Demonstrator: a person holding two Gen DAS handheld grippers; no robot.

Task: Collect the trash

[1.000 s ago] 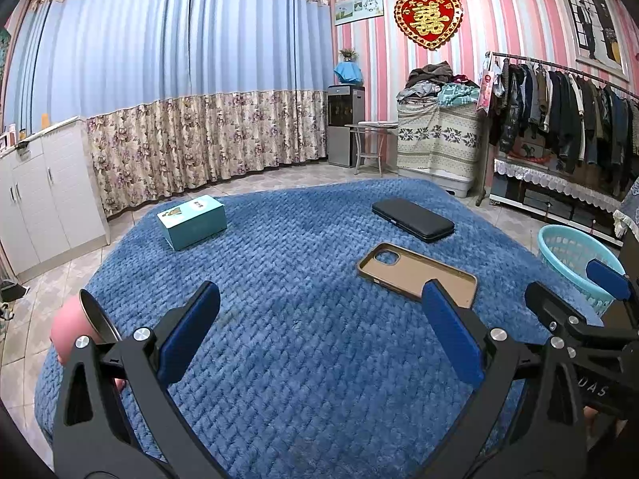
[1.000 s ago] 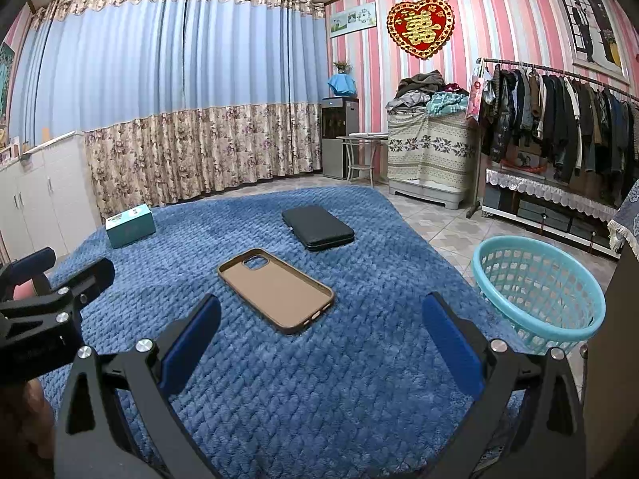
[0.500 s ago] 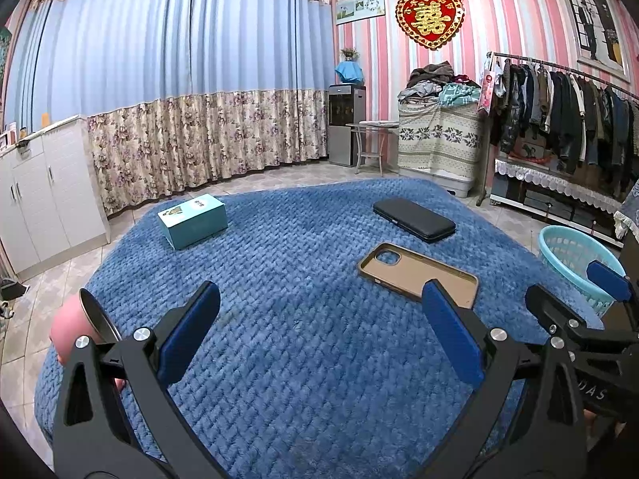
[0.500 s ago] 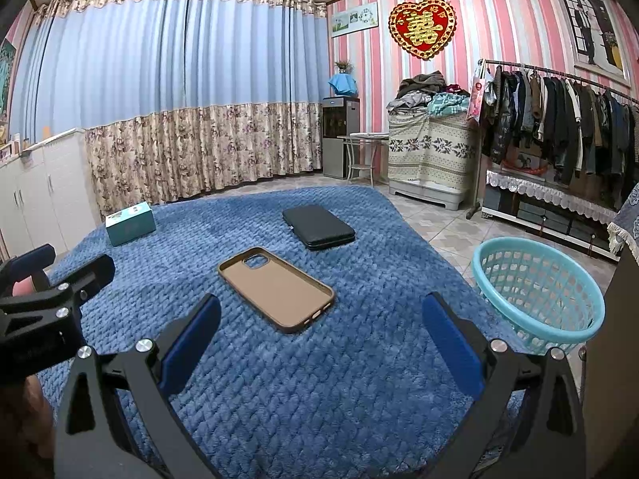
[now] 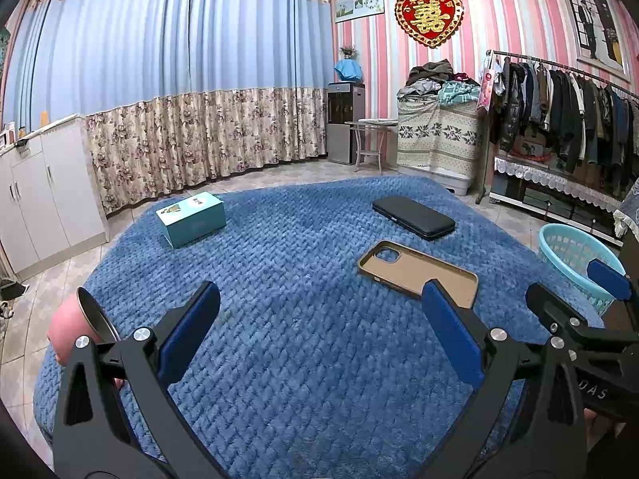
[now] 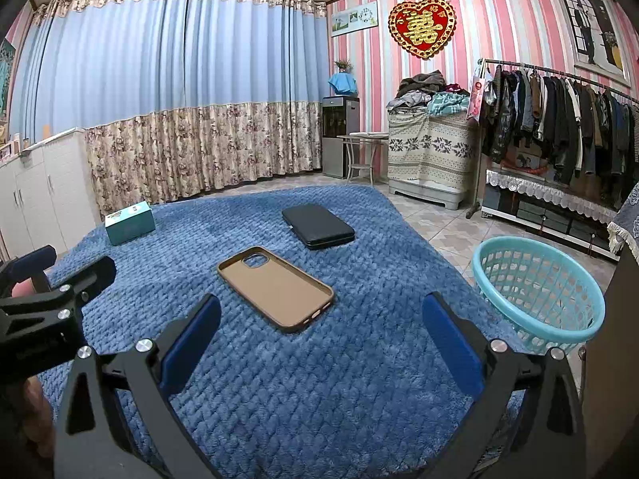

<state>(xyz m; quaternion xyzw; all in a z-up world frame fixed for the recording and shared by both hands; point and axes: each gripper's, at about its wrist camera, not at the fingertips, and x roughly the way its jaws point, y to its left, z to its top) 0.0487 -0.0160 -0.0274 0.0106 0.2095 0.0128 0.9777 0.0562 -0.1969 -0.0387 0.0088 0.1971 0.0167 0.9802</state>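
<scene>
Plainly both tools, left (image 5: 319, 327) and right (image 6: 321, 327), hang released and empty over the bed's (image 6: 359, 399) near edge. Ahead of the right tool, mid-bed, lies the case (image 6: 275, 287): light, thin, probably flexible, best pinched across a long rim. Beside the bed's right edge stands the basket (image 6: 537, 291).

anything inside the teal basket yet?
The basket looks empty where its interior shows: only lattice wall and part of the bottom. Its near rim hides the nearest bit of the floor inside.

Woven plush blanket (image 6: 359, 379); basket (image 6: 535, 291) looks glossy plastic.
</scene>
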